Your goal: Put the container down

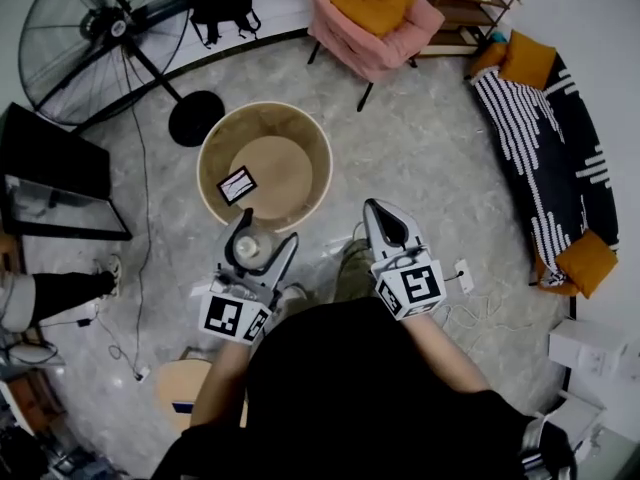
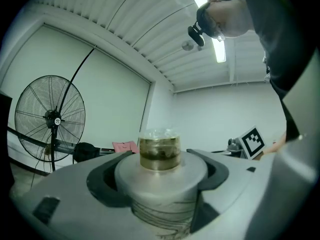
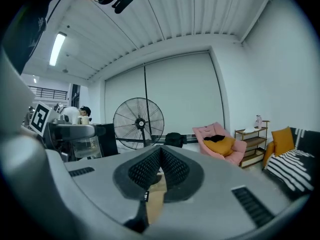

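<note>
The container is a pale round jar with a white lid and a clear, amber-tinted knob. My left gripper is shut on it, the dark pads pressing the lid's two sides, and carries it just in front of the round wooden table. In the left gripper view the container fills the space between the jaws of the left gripper. My right gripper hangs beside it to the right, shut with nothing in it. In the right gripper view that gripper has its ribbed pads pressed together.
A black-and-white marker card lies on the table top. A large floor fan stands at the back left and a pink chair behind the table. A striped sofa sits at right and a dark cabinet at left. Cables cross the floor.
</note>
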The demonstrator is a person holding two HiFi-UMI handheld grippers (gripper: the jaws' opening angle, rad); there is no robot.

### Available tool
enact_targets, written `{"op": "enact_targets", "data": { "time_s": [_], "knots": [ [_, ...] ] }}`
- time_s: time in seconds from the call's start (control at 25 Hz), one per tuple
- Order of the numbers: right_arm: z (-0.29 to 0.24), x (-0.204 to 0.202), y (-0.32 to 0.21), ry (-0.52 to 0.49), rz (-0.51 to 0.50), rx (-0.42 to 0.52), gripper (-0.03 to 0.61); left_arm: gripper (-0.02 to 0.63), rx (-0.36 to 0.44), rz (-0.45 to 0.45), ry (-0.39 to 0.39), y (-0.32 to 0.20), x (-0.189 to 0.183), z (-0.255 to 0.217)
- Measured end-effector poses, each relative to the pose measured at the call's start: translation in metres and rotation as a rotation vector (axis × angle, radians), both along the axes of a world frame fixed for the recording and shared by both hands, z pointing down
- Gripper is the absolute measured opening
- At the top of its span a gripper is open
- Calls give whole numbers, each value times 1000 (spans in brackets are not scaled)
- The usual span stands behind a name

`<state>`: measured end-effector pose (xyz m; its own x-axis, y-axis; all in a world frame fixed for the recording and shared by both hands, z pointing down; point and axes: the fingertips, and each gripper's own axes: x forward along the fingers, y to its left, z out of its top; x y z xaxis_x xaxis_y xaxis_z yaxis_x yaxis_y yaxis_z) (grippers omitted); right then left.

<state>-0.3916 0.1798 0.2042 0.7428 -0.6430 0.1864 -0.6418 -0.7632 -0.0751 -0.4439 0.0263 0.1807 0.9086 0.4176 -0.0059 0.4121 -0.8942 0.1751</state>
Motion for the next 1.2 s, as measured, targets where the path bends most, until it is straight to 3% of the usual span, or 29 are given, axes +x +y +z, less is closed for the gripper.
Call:
{"op": "enact_targets", "data": {
  "time_s": [0.2,0.4,0.56,0.76,0.96,1.2],
  "knots": [
    [1,73,24,-13,-71,14,21,352,2,-68,-10,21,66,-3],
    [-2,142,48,56,-141,-37,21,353,-19,-129,-23,45,125,-2],
    [-5,192,74,11,-183,5,21,351,-14,-135,-25,79,169,-10],
    [-5,251,110,-33,-157,71,21,353,-32,-146,-20,108,216,-11],
    [-6,287,146,5,-154,36,21,352,-21,-159,-14,132,252,-11],
    [1,297,178,-6,-115,9,21,353,-11,-94,-28,157,283,-6]
  ]
}}
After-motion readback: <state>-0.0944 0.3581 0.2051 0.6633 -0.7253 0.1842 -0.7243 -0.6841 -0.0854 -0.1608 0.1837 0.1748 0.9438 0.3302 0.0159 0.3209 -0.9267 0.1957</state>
